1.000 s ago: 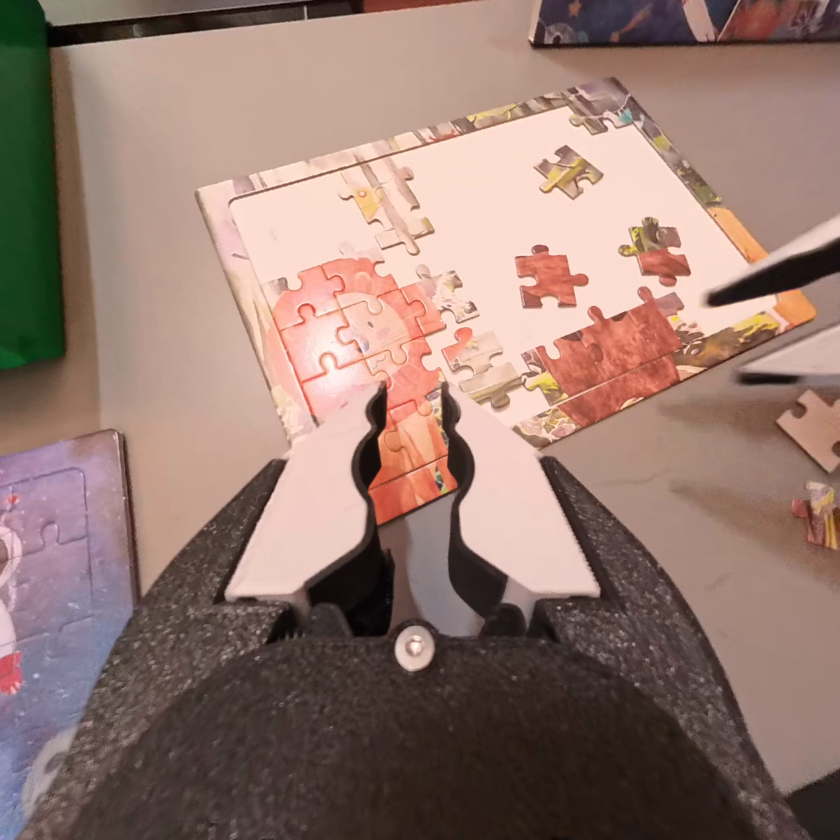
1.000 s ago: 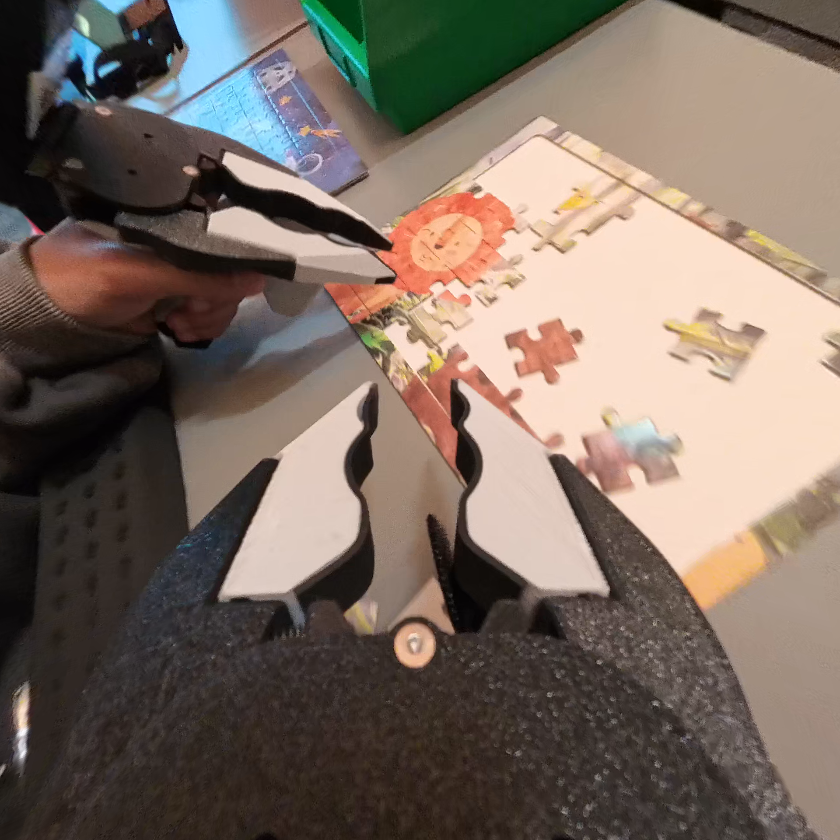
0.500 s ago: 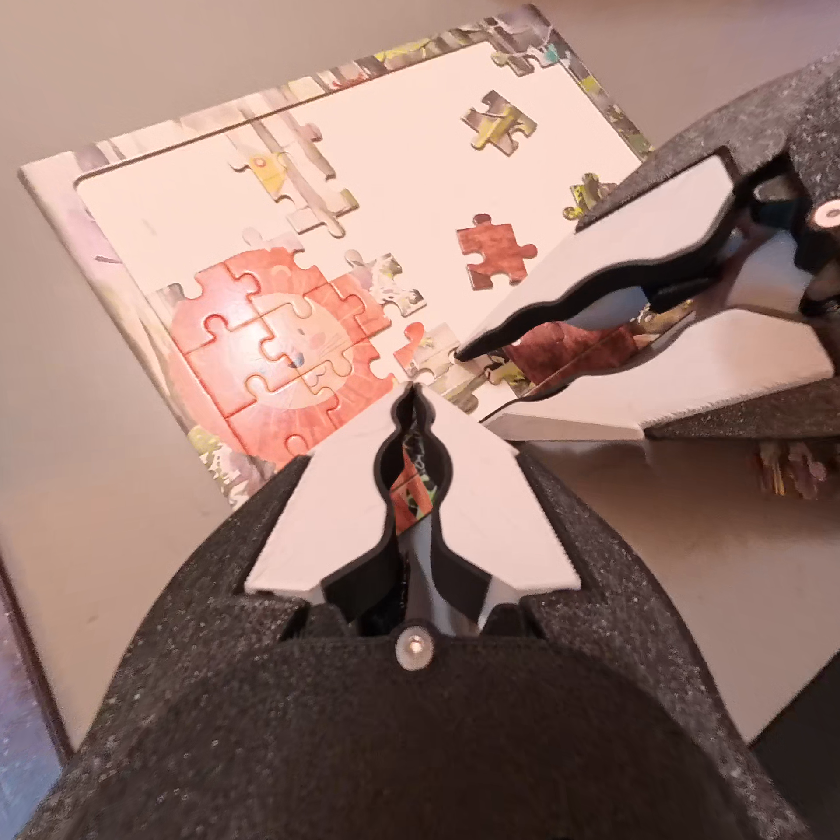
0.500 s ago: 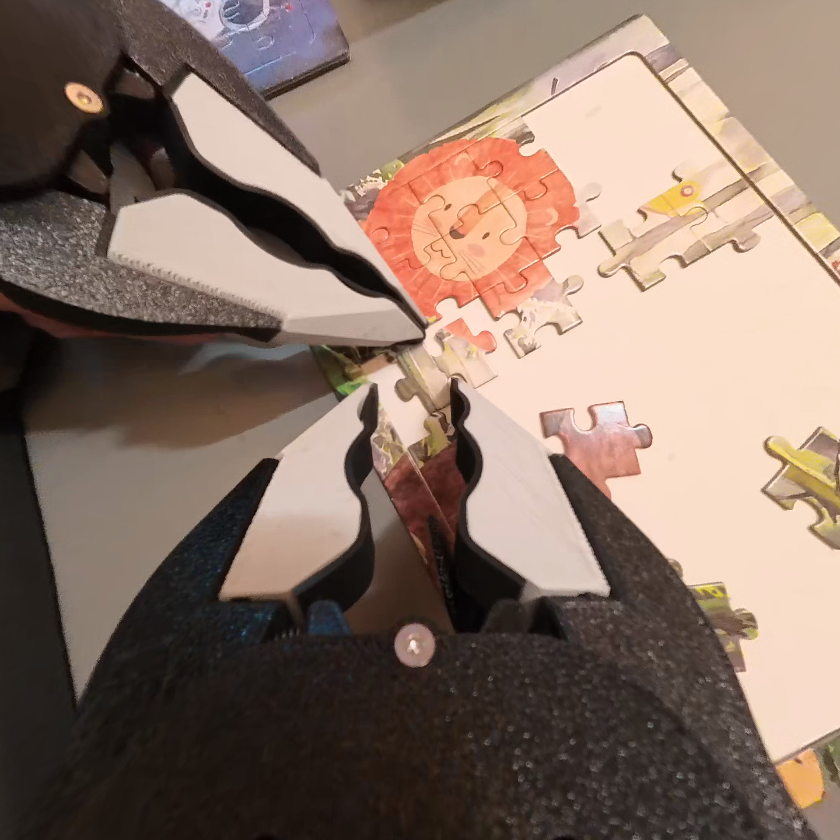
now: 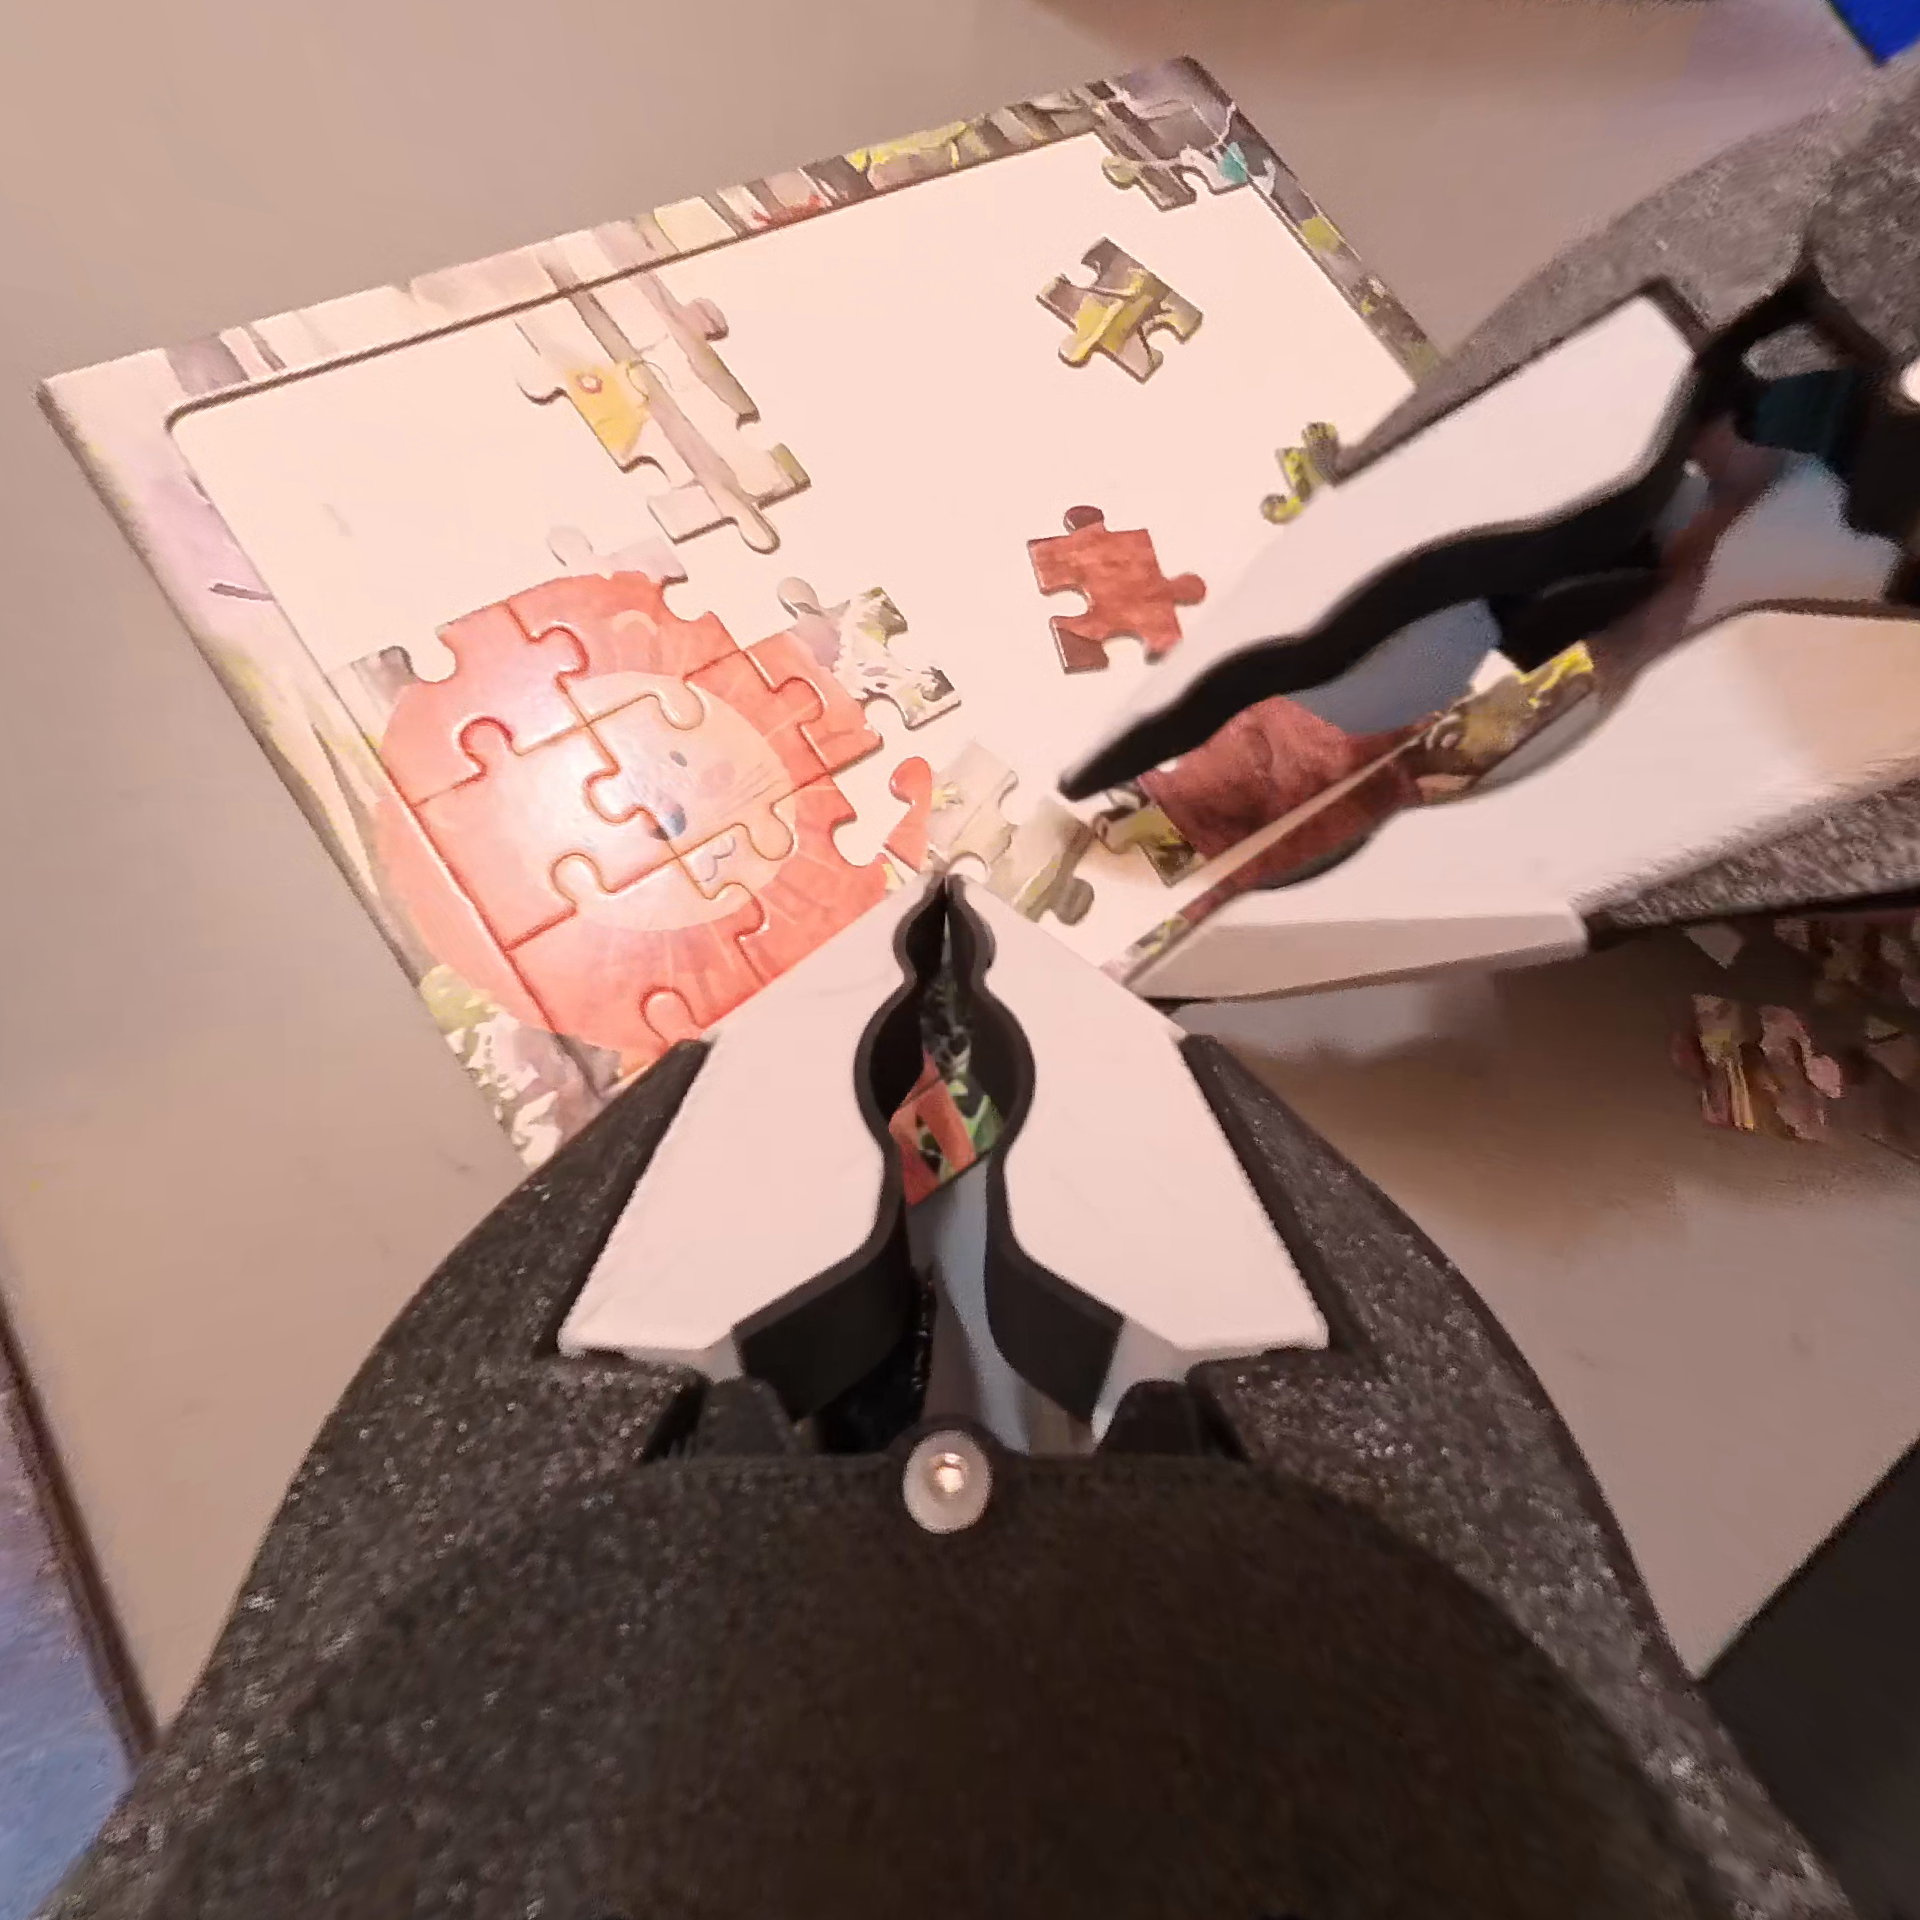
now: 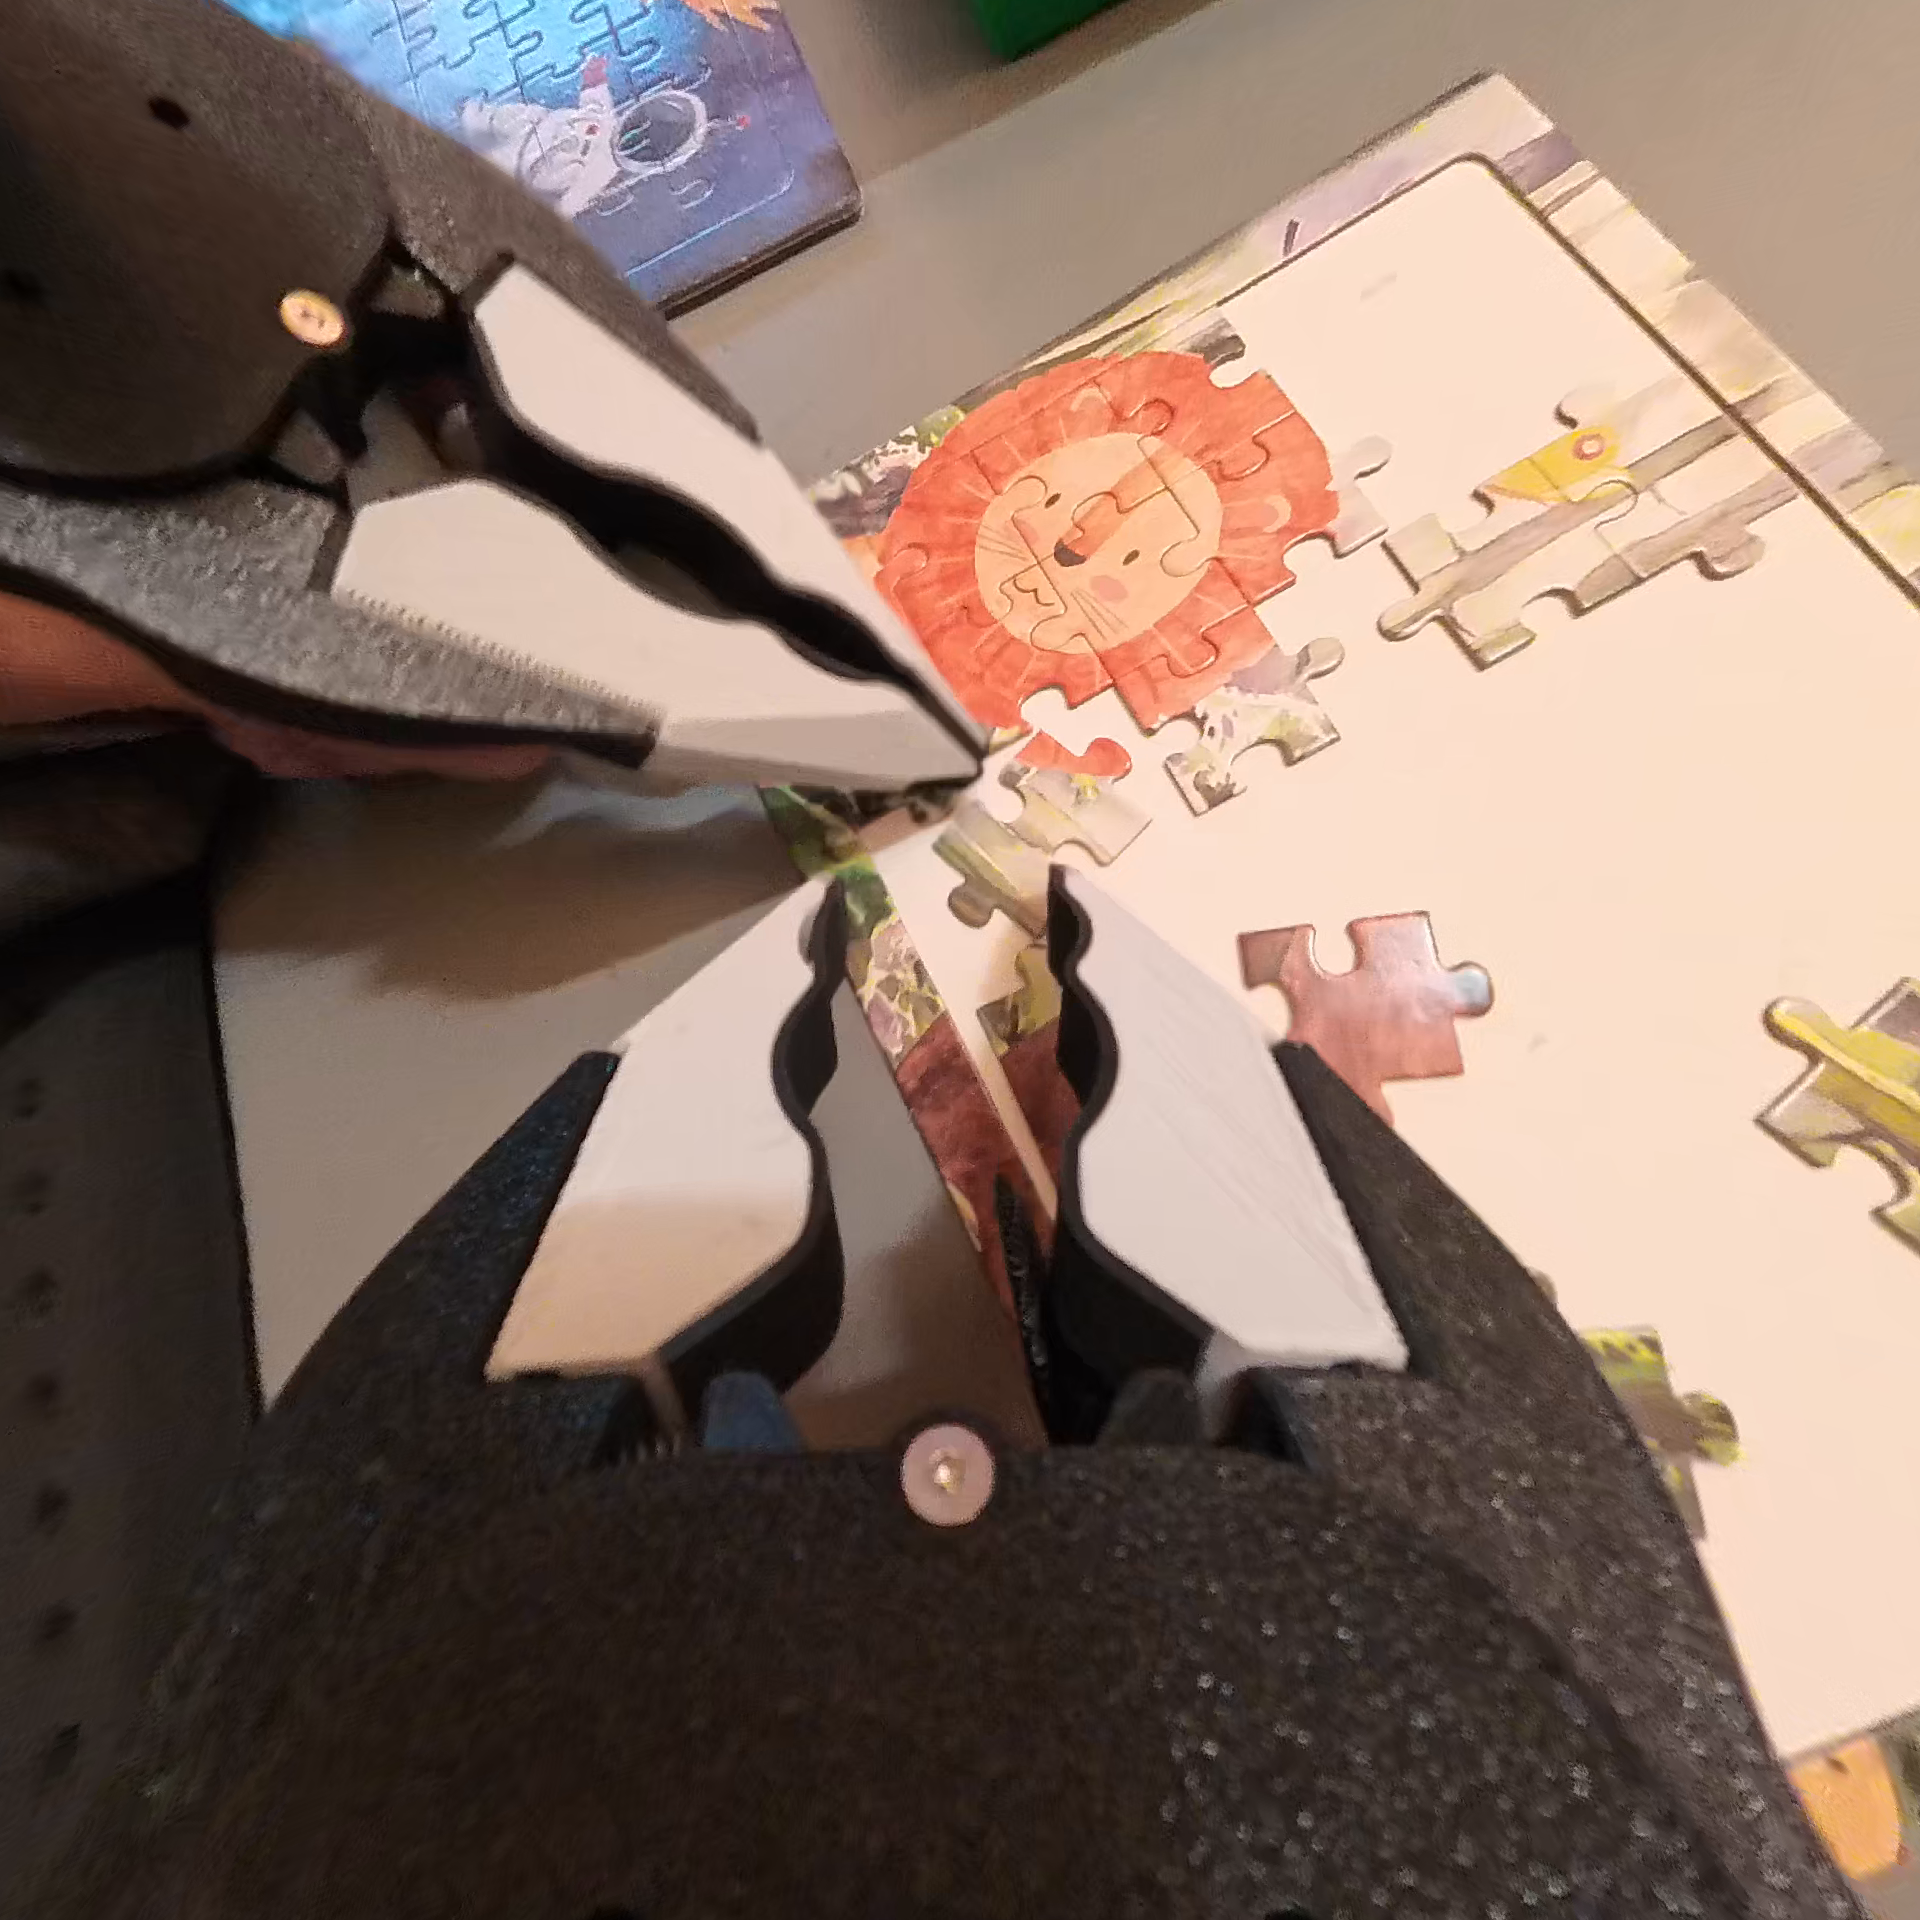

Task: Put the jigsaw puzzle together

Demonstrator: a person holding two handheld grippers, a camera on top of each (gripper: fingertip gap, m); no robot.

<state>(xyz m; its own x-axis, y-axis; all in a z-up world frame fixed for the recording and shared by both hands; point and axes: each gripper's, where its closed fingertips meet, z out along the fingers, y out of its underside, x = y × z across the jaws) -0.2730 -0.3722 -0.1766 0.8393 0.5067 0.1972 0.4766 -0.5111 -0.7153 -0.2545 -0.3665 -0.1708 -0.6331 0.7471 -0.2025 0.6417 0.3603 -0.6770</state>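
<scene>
The puzzle tray [image 5: 935, 364] lies on the table, also in the right wrist view [image 6: 1455, 831]. An orange lion face [image 5: 623, 790] [image 6: 1101, 540] is assembled at its near left. Loose pieces lie inside: a brown one [image 5: 1112, 603] [image 6: 1371, 1008], a yellow-green one [image 5: 1122, 301], and grey-green ones [image 5: 997, 821] [image 6: 1049, 821] by the gripper tips. My left gripper [image 5: 945, 883] [image 6: 971, 769] is shut, its tips down at the tray's near edge beside the lion; nothing shows between them. My right gripper [image 6: 940, 914] [image 5: 1101, 878] is open, straddling the tray's near edge over a brown assembled block [image 5: 1278, 769].
A finished blue space puzzle [image 6: 644, 135] lies beyond the left gripper. Several loose pieces [image 5: 1787, 1049] lie on the table right of the tray. A green box [image 6: 1039, 21] stands at the back. The table edge [image 5: 1714, 1662] is close on the right. Less than 4 cm separates the two grippers' tips.
My left gripper shut and moved down to the tray's near edge. My right gripper stayed open and came in from the right until its tips are close to the left gripper's.
</scene>
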